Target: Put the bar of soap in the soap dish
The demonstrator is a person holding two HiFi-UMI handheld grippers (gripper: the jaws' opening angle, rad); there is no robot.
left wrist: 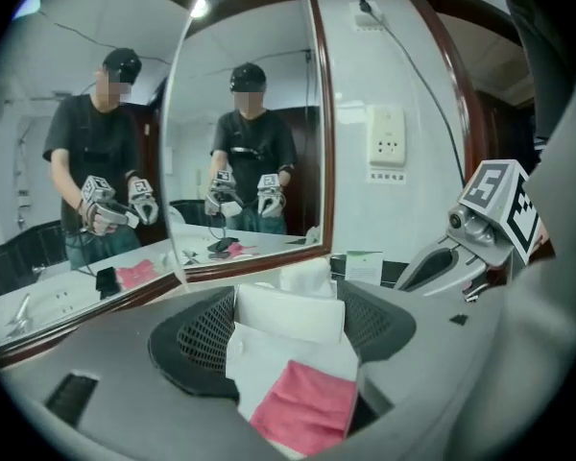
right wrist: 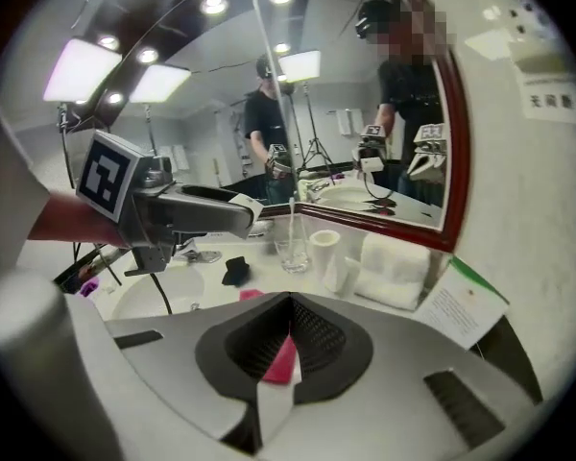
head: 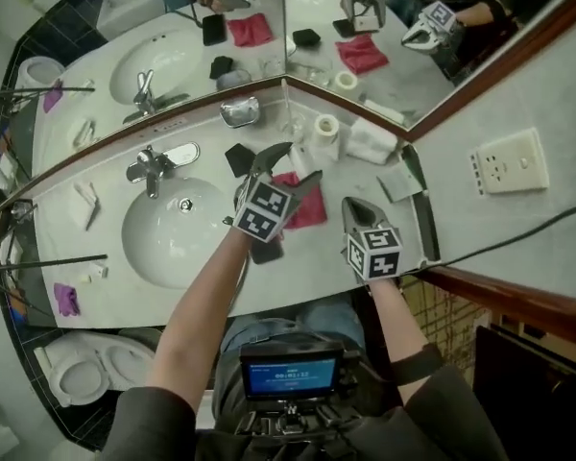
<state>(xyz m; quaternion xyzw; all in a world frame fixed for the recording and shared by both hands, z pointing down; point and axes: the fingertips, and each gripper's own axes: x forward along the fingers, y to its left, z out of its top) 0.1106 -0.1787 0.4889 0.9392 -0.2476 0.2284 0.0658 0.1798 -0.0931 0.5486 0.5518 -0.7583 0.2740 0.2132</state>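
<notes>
The silver soap dish stands on the counter by the mirror's corner, and I cannot tell what is in it. A small black block lies in front of it; no bar of soap is plainly visible. My left gripper is open and empty, raised over the pink cloth to the right of the dish. My right gripper is shut on nothing, just right of the cloth. Each gripper shows in the other's view: the left gripper, the right gripper.
The sink basin and faucet lie to the left. A glass, paper roll and folded white towels stand at the back right. A flat dark object lies under my left wrist.
</notes>
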